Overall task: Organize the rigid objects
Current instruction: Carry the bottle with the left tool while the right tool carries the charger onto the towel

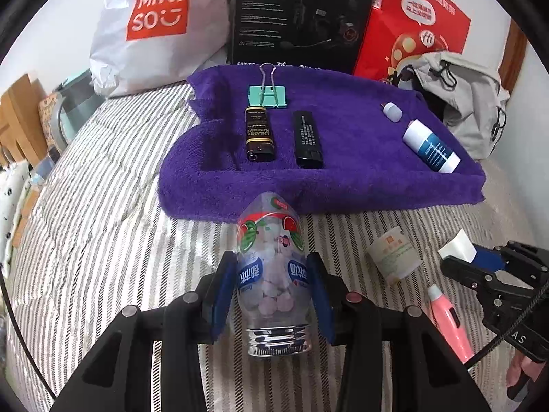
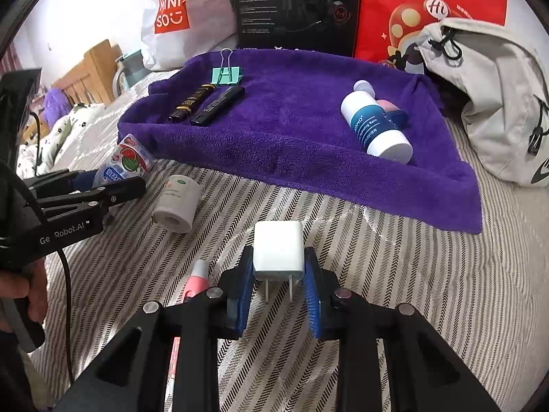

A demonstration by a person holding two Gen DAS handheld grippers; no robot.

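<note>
Striped bedding (image 2: 394, 292) is covering the bed where everything is lying. Nearest, the right gripper (image 2: 278, 271) is clamping its blue jaws on a white plug charger (image 2: 278, 247), prongs pointing back toward the camera. The left gripper (image 1: 271, 285) is squeezing its jaws against the sides of a clear candy bottle (image 1: 271, 257), whose threaded neck is pointing toward the camera. Between the two grippers, a pink tube (image 1: 447, 322) and a small cream jar (image 1: 394, 254) are resting on the bedding. Farther on, a purple towel (image 1: 343, 178) is carrying two lighters, one brown (image 1: 259, 134) and one black (image 1: 307, 139), a teal binder clip (image 1: 267, 92) and a white-and-blue balm bottle (image 1: 430, 151). Behind it, a Miniso bag (image 1: 154, 17), a black box (image 1: 302, 13), a red bag (image 1: 422, 20) and a grey backpack (image 1: 470, 103) are standing.
</note>
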